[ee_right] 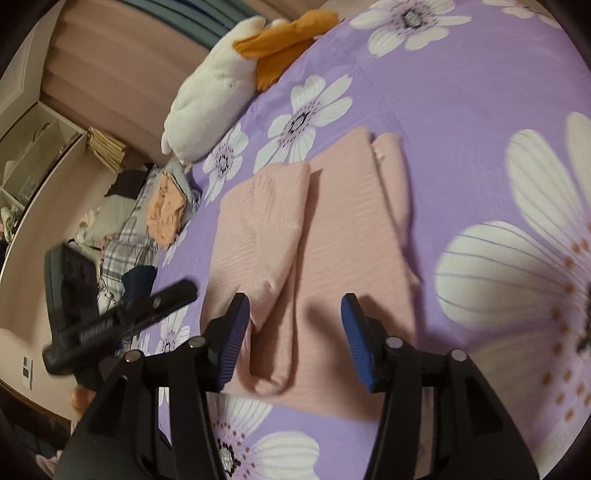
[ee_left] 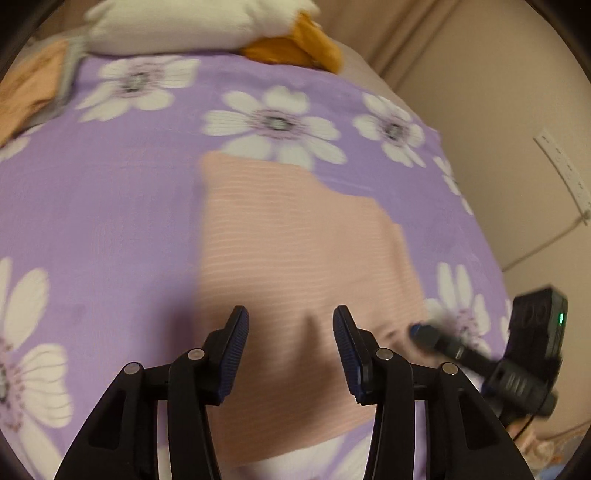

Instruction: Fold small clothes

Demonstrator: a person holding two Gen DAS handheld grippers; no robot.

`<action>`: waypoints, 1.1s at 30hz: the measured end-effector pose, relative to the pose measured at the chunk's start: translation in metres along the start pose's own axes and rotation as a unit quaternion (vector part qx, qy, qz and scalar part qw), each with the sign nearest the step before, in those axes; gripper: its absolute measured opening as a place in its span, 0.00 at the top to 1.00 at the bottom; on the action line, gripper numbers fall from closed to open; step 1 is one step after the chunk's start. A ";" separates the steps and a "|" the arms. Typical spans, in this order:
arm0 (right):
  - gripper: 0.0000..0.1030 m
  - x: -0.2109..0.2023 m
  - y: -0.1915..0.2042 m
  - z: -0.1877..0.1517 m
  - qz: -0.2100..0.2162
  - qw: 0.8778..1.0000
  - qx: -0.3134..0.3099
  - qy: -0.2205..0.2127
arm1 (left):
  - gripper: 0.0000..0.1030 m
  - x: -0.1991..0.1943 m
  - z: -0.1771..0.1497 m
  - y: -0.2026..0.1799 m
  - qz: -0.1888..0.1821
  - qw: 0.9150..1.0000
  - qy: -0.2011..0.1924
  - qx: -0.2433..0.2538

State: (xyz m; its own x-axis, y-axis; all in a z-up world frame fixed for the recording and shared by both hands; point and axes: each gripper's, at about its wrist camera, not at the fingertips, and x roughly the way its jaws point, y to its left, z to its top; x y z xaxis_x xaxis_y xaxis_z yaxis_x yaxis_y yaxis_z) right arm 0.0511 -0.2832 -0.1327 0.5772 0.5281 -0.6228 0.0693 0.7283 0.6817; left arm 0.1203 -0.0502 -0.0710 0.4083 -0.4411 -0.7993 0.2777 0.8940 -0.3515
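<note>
Lying flat on the purple flowered bedspread (ee_right: 461,122), the pink ribbed garment (ee_right: 332,229) sits directly ahead of and beneath both tools, with one narrow part folded over its body and ending in a rounded cuff (ee_right: 273,380) just inside the right hand-held gripper's (ee_right: 295,314) left finger. That right hand-held gripper hovers over the near edge of the garment with its fingers spread wide and nothing between them. The left hand-held gripper (ee_left: 290,325) is likewise spread apart above the garment's near part, holding nothing; whether its tips touch the cloth cannot be told. Far ahead of the left hand-held gripper, at the bed's far edge, lies a white plush toy (ee_left: 192,26) with an orange part. In the right wrist view a heap of clothes (ee_right: 147,221) lies off the bed, left of the garment.
</note>
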 end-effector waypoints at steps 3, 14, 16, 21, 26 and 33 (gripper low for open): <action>0.48 0.020 0.007 0.010 -0.001 1.000 -0.005 0.017 | 0.56 -0.008 -0.009 0.024 0.013 1.000 -0.002 -0.015; 0.64 0.062 0.026 0.029 -0.018 0.998 -0.039 0.038 | 0.56 -0.002 -0.030 0.063 0.017 0.999 0.015 -0.047; 0.73 0.068 0.025 0.030 -0.025 0.998 -0.042 0.037 | 0.56 0.001 -0.030 0.065 0.018 0.998 0.018 -0.049; 0.90 0.066 0.032 0.030 -0.026 0.997 -0.064 0.021 | 0.56 0.002 -0.031 0.067 0.021 0.998 0.022 -0.053; 0.91 0.033 0.046 0.042 -0.035 0.995 -0.092 -0.028 | 0.56 -0.001 -0.028 0.064 0.020 0.998 0.019 -0.048; 0.90 -0.008 0.018 0.052 -0.083 0.991 -0.080 -0.067 | 0.56 0.003 -0.023 0.045 0.010 1.000 0.019 -0.023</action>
State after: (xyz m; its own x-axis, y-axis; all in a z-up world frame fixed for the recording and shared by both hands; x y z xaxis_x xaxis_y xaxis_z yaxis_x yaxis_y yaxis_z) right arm 0.0905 -0.2968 -0.0951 0.6729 0.3406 -0.6566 0.0483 0.8655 0.4985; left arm 0.1137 -0.0096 -0.1007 0.3804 -0.4211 -0.8234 0.2300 0.9054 -0.3568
